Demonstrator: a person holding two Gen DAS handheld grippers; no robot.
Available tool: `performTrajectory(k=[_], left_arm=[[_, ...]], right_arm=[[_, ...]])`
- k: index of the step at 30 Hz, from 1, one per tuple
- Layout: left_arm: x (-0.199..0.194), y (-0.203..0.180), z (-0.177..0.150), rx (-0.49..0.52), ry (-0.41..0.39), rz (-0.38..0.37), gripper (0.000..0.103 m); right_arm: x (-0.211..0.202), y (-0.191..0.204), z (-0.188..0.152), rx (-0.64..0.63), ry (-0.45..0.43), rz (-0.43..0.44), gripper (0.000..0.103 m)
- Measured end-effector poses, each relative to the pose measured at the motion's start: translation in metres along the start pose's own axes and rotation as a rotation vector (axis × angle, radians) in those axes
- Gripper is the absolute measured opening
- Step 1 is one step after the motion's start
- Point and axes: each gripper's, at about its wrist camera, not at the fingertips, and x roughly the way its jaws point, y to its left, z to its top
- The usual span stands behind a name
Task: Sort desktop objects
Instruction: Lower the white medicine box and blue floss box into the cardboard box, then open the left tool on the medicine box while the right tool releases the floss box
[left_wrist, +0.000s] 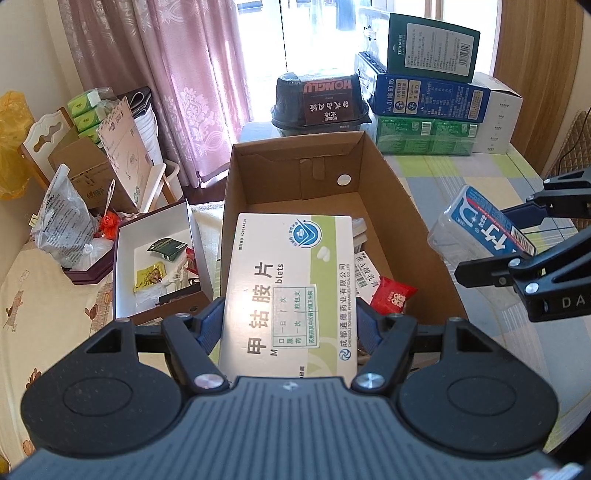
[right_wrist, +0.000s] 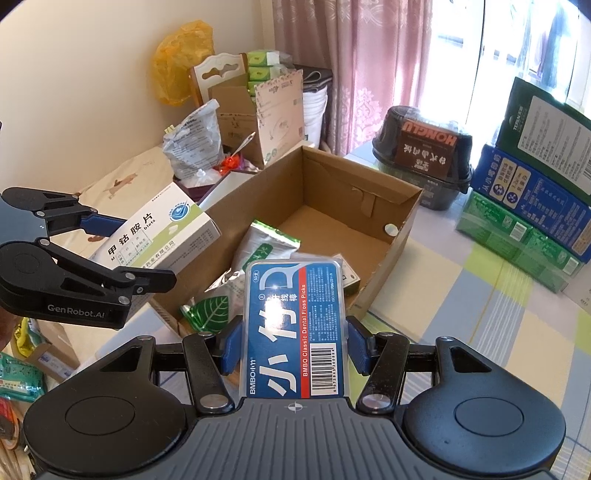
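Note:
My left gripper (left_wrist: 290, 325) is shut on a white and green medicine box (left_wrist: 291, 288), which hangs over the near end of the open cardboard box (left_wrist: 413, 206). In the right wrist view the same medicine box (right_wrist: 162, 236) shows at the left, over the cardboard box's (right_wrist: 399, 229) left wall. My right gripper (right_wrist: 293, 347) is shut on a clear floss pick case with a blue label (right_wrist: 297, 328), held above the carton's near end. In the left wrist view that case (left_wrist: 476, 225) hangs at the right beside the carton. Sachets and a red packet (left_wrist: 391, 293) lie inside the carton.
A dark lidded food tub (left_wrist: 319, 101) stands behind the carton. Stacked blue, green and dark boxes (left_wrist: 428, 96) fill the far right of the checked tablecloth (left_wrist: 461, 173). A white-lined tray (left_wrist: 159, 254) with small packets lies left of the carton. Bags and cardboard (left_wrist: 96, 155) crowd the far left.

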Motion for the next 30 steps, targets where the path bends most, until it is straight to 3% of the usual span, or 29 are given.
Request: performTrajectory(k=[25,30], left_arm=[[0.063,0.009,0.02,0.009,0.041,-0.012,0.068],[0.067,0.012,0.017,0.01,0.038,-0.007,0.075]], right_arm=[[0.045,-0.024,0.014,0.072,-0.001,0.015,0.054],[0.048,-0.027,0.014,0.091,0.0,0.015,0.054]])
